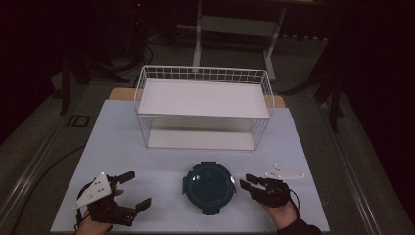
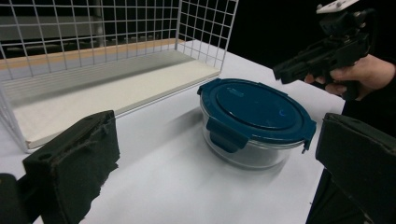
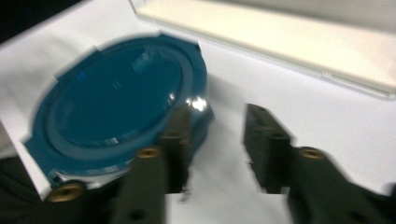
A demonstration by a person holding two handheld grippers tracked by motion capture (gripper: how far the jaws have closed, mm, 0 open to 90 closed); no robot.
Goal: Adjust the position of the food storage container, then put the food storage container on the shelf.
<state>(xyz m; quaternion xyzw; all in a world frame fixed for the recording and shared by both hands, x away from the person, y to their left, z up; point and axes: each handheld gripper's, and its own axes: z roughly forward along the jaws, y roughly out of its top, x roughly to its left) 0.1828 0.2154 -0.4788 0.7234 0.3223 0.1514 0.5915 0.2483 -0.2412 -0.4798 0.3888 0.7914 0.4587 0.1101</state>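
Between the two hands on the tabletop (image 1: 122, 142), in front of the wire basket (image 1: 203, 73), sits the lidded container (image 1: 209, 187); with the left claw (image 1: 133, 191) spread wide and the right claw (image 3: 215, 140) parted, empty, each should square up on opposite lid edges before squeezing.

Both tongs are black, blocky and matte: the left tongs (image 1: 131, 191) and right tongs (image 1: 248, 180) each carry a grey three-cornered plate, with brass screws on the right jaws. A dark sleeve (image 1: 299, 227) covers the right wrist.
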